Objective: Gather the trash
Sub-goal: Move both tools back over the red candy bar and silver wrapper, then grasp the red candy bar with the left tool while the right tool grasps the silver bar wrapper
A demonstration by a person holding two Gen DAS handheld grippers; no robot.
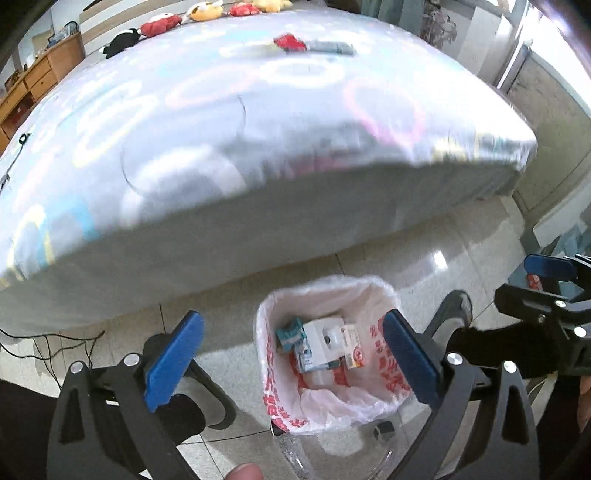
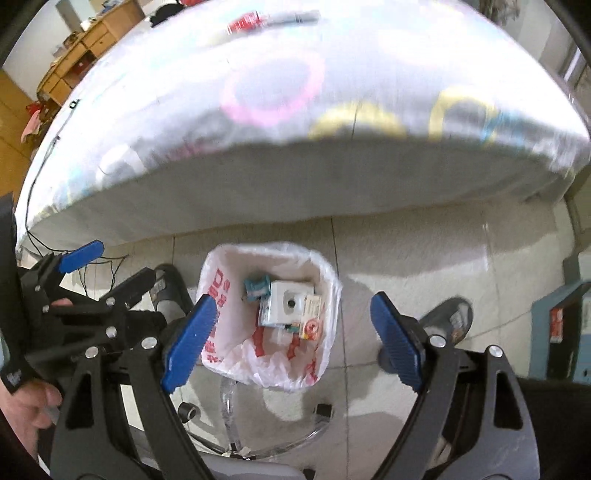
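Note:
A small bin lined with a white and red plastic bag (image 1: 384,354) stands on the tiled floor in front of the bed; it also shows in the right wrist view (image 2: 221,295). Inside lie a white box (image 1: 325,339), a teal packet (image 1: 291,332) and a red and white carton (image 1: 354,347). My left gripper (image 1: 291,365) is open and empty, hovering above the bin. My right gripper (image 2: 295,339) is open and empty above the same bin. A red packet (image 1: 290,41) and a grey object (image 1: 332,47) lie far back on the bed.
A bed with a pale ring-patterned cover (image 1: 221,122) fills the view ahead. Plush toys (image 1: 162,24) line its far edge. A wooden desk (image 1: 40,77) stands at the left. Cables (image 1: 55,347) run over the floor. A blue cabinet (image 2: 565,325) stands at the right.

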